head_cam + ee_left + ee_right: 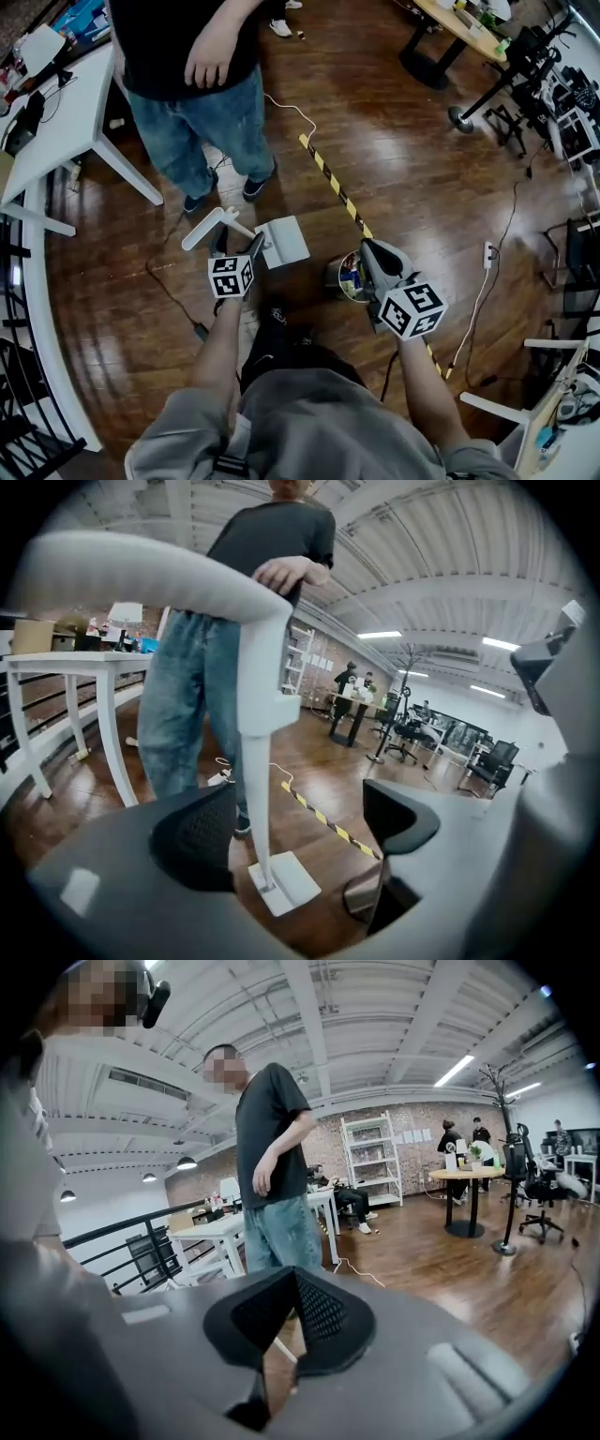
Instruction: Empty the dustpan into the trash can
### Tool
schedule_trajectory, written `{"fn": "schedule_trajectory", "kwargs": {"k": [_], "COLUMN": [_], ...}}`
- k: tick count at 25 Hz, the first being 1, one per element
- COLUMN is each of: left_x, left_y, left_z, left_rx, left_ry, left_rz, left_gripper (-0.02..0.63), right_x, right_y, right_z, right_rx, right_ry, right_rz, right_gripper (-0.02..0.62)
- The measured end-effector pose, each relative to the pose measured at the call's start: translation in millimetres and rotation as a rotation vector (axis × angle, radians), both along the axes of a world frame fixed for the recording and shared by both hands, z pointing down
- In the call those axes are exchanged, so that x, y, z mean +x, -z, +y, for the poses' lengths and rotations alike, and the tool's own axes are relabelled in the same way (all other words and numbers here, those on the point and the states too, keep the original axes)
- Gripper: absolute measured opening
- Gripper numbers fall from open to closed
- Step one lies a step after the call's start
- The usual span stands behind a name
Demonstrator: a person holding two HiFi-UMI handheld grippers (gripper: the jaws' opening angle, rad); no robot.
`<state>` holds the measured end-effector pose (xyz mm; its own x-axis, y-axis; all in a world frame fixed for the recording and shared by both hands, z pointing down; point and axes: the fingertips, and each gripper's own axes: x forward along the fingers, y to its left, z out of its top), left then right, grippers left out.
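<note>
Colourful litter (351,274) is seen in the trash can (331,281) only from the head view. The white dustpan (284,242) is stood on the floor (422,169) near it, its upright handle (255,799) framed, ungripped, by the spread left hand-held gripper (298,822). The right hand-held gripper (294,1279) is pressed together, empty.

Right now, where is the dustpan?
In the head view the white dustpan sits on the wood floor just ahead of the left gripper, left of the trash can.
</note>
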<state>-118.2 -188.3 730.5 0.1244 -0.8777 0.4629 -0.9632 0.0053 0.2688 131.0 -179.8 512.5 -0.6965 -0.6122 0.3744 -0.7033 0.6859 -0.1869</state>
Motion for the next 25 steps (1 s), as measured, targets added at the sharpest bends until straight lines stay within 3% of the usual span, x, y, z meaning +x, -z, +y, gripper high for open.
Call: {"fn": "schedule_trajectory", "kwargs": {"k": [3, 8, 13, 20, 25], "left_x": [46, 135, 201, 224, 228], "left_y": [17, 112, 199, 285, 311], "left_z": [36, 70, 78, 84, 77], "left_rx": [-0.011, 0.162, 0.246, 0.376, 0.401], "left_ry": [-0.11, -0.308, -0.509, -0.607, -0.647], "left_rz": [0.017, -0.013, -0.011, 0.033, 0.042], "left_gripper": [0.32, 0.013, 0.006, 0.006, 0.006], "right_x": [18, 54, 67, 65, 66], "right_y": [13, 46, 75, 99, 119], "right_z": [11, 27, 48, 60, 58], "right_rx": [0.033, 0.101, 0.163, 0.214, 0.258], "right_ry": [-0.004, -0.012, 0.013, -0.008, -0.043], "right_rz": [-0.029, -0.092, -0.122, -0.152, -0.151], "right_gripper": [0.0, 0.0, 0.0, 0.0, 0.0]}}
